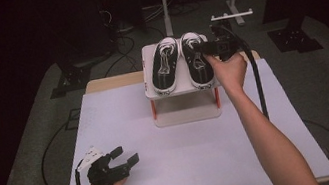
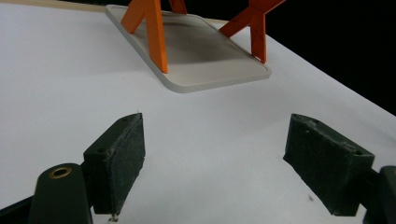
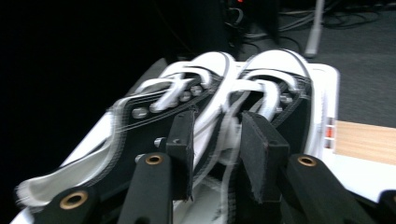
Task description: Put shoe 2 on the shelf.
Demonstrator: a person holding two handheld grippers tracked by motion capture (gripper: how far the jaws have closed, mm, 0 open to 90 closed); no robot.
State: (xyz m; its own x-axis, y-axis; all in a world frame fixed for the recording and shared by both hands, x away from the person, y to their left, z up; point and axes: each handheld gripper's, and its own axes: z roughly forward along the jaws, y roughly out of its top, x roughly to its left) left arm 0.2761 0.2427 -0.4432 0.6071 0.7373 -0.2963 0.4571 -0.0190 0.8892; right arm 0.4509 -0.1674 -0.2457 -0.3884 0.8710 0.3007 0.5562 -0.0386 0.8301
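Figure: grasping a shoe on the rack. Your right tool point(image 3: 217, 154) reaches over the top shelf of the small rack point(image 1: 146, 57) and has its jaws drawn close on either side of the inner collar of the right-hand shoe point(image 1: 196, 59), where it meets the left-hand shoe point(image 1: 165, 67); the canvas and a white lace lie between the pads, so it reads as clamped on that shoe. Keep the grip on the one collar alone, check that no lace of the neighbour is caught, then lift straight up so the sole clears the shelf edge.

Your left tool point(image 2: 215, 163) is released, jaws wide apart, low over the white tabletop point(image 1: 122, 125), with the rack's base plate point(image 2: 210, 51) and orange legs point(image 2: 156, 37) ahead of it.

The right gripper view shows the pinch point and eyelets; the high view shows both shoes side by side, toes away from you.
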